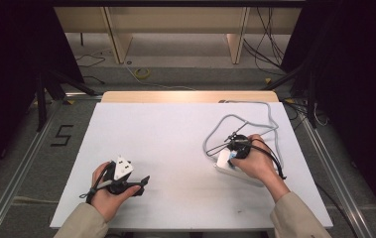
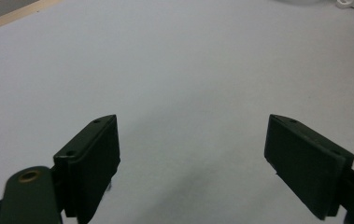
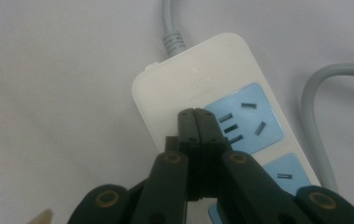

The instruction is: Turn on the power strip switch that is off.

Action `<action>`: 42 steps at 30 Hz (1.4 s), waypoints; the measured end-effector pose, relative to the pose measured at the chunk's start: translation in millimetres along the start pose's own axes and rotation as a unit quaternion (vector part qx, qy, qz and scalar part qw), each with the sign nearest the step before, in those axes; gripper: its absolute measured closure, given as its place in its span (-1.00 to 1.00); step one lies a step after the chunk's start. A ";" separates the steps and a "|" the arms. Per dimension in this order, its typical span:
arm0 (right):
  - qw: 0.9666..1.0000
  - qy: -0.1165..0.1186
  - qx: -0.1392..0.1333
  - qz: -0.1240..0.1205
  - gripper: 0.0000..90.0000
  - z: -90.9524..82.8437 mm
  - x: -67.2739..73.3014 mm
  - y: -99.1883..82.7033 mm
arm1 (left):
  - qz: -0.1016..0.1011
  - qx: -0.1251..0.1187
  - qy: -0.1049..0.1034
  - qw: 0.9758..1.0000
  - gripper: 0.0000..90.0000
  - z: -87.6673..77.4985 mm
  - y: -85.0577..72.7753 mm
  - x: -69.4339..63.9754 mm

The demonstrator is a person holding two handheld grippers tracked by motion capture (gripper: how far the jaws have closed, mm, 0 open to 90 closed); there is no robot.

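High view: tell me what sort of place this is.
Probably a lab or recording workspace, not a home. A plain white table stands between dark curtains, loose cables trail over the floor behind it, and a white power strip with a grey cord lies on the table.

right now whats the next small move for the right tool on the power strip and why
Probably press the shut right tool down beside the top blue socket of the power strip. Its closed tips sit over the white face there, perhaps at a switch; the left tool hangs open over bare table.
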State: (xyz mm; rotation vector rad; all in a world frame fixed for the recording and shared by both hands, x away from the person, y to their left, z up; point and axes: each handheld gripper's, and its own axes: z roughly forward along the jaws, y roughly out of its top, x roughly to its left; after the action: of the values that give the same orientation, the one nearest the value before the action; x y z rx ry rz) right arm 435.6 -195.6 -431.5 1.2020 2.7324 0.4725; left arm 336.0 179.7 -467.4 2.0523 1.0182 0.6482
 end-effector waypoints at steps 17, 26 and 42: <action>1.000 0.003 -0.009 0.003 1.00 -0.4 -1.1 -2.3 | 0.000 0.000 0.000 1.000 -0.60 0.2 0.1 -0.3; 1.000 0.006 -0.015 0.005 1.00 -4.0 -0.3 -2.4 | 0.000 0.000 0.000 1.000 -0.60 0.3 0.0 -0.5; 0.999 0.010 -0.040 0.010 1.00 -12.5 -3.1 -6.9 | 0.000 0.000 -0.001 1.000 -0.60 0.6 -0.3 -0.7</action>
State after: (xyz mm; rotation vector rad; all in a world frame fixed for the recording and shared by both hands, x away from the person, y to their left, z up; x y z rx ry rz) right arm 430.0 -205.1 -422.0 1.2131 2.6919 0.5949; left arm 335.9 179.0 -468.1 2.0537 1.0169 0.6453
